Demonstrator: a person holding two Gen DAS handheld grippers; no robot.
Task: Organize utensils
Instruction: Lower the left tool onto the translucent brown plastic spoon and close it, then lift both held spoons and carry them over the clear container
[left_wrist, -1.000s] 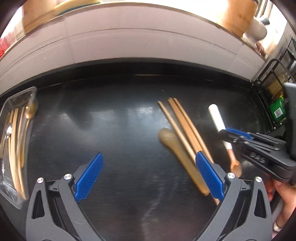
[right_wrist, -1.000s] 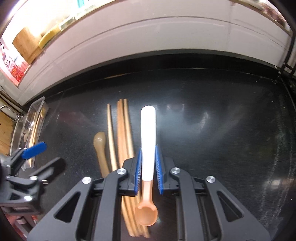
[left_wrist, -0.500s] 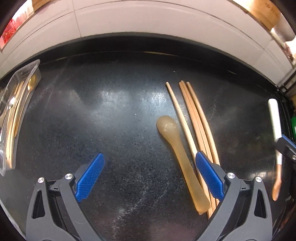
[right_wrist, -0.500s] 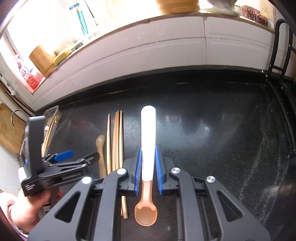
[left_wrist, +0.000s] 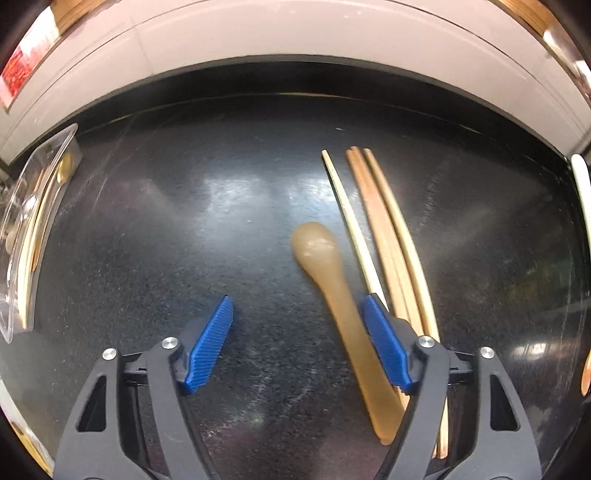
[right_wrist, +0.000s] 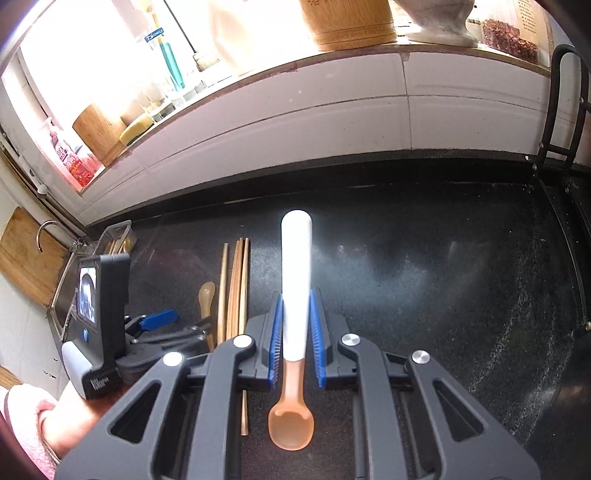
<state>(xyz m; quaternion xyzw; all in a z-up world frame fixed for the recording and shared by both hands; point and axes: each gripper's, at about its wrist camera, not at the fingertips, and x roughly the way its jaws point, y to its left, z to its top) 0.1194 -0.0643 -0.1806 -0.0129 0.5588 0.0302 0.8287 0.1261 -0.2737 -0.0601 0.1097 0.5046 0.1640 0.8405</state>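
Dark speckled desk (left_wrist: 166, 240) backed by a white tiled wall, translucent amber spoon (left_wrist: 332, 295) laid near the middle, wooden chopsticks (left_wrist: 384, 236) set side by side just beside it, clear plastic tray (left_wrist: 22, 236) of utensils placed at the left edge

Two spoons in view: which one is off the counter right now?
The white-handled spoon with the orange bowl, clamped in the right gripper. The translucent amber spoon lies flat on the black counter beside the chopsticks.

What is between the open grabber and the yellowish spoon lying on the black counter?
Nothing visible. The left gripper is open, and the yellowish spoon handle already runs between its fingers, close to one blue pad. The chopsticks lie just outside that pad, beside the spoon.
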